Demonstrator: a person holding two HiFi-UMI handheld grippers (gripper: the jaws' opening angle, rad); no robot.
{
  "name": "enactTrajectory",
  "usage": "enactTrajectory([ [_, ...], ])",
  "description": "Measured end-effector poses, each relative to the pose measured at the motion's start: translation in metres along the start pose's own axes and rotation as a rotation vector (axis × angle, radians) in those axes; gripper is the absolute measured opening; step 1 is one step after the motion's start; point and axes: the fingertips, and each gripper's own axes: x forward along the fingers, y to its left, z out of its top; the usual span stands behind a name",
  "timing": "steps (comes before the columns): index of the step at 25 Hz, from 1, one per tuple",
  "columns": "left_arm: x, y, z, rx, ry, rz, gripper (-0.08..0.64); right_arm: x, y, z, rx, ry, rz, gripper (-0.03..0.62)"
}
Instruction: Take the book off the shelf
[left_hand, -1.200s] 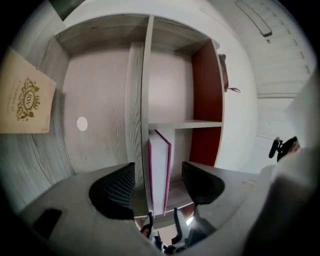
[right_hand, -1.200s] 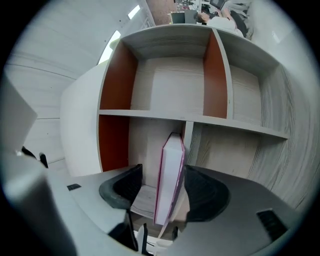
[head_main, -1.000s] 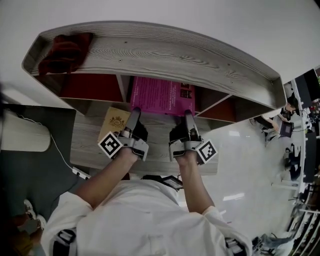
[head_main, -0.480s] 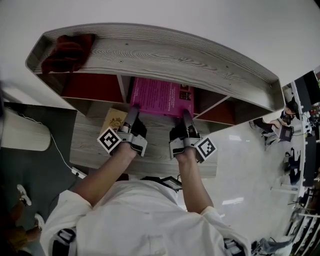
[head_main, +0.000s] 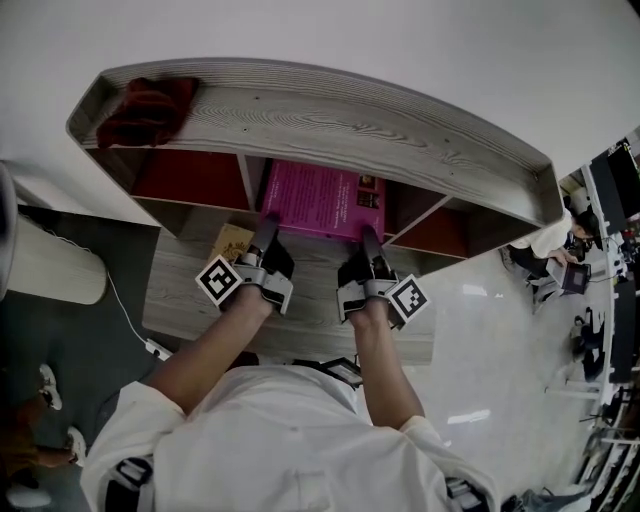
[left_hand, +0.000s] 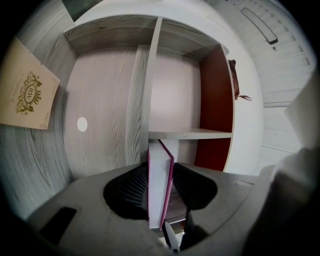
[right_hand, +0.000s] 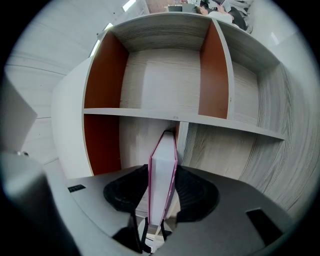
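Arms outstretched; left tongs (head_main: 267, 224) and right tongs (head_main: 367, 233) closing around the book (head_main: 322, 198), seemingly touching.

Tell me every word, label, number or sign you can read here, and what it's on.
No text here is legible.
On the magenta book: white print, too small to read.
On the tan booklet: a gold crest, lettering too blurred to read.
On the left tool and right tool, jaws closing on the book: square black-and-white code markers, no letters.
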Motion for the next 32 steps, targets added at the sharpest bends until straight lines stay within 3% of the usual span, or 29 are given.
enactTrajectory([
  [18, -0.027, -0.005, -0.017, 0.005, -0.026, 0.011, 0.156, -0.020, 0.006, 0.000, -0.008, 0.046, 0.032, 0.164],
  [25, -0.075, -0.012, -0.045, 0.014, -0.051, 0.001, 0.156, -0.067, 0.007, -0.009, -0.007, 0.084, 0.053, 0.163],
  [32, -0.089, -0.018, -0.047, 0.020, -0.026, -0.003, 0.153, -0.081, 0.012, -0.017, -0.013, 0.069, 0.066, 0.163],
])
